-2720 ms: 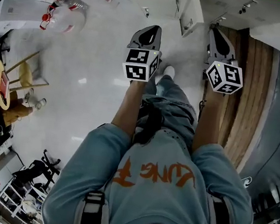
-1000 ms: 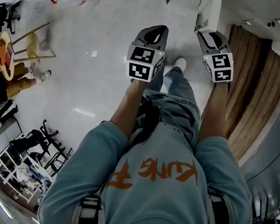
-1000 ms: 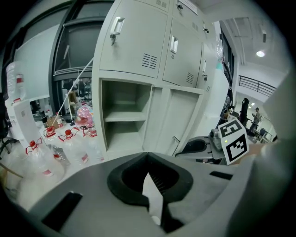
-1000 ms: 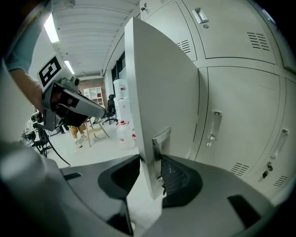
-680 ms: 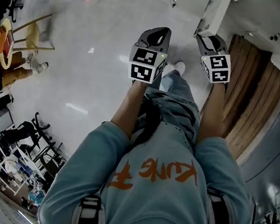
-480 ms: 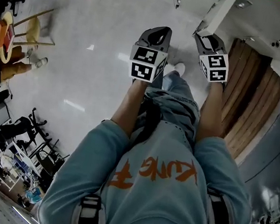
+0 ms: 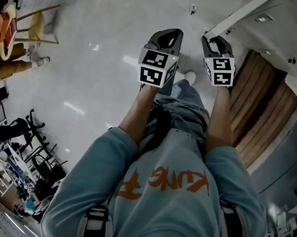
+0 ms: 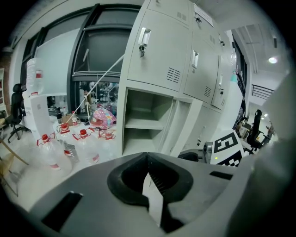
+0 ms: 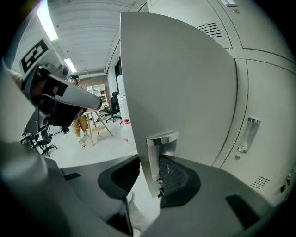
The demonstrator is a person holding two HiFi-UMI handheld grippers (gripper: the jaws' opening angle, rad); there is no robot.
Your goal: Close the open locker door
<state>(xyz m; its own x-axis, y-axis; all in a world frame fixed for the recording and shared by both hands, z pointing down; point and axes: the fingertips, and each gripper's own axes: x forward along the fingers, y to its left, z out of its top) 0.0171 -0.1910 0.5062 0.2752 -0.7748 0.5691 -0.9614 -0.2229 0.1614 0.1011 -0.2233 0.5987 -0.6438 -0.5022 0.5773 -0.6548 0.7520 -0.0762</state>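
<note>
Pale glossy floor (image 7: pixel 87 91), water bottles (image 8: pixel 48 152), stool (image 7: pixel 34 28)

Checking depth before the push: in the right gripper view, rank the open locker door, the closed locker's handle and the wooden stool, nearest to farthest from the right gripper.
1. open locker door: its handle edge stands between the right gripper's jaws.
2. closed locker's handle: to the right, on the locker front.
3. wooden stool: far left, across the floor.

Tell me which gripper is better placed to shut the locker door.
Right. The right gripper has the handle edge of the locker door between its jaws; the left gripper faces the open compartment, off the door.
</note>
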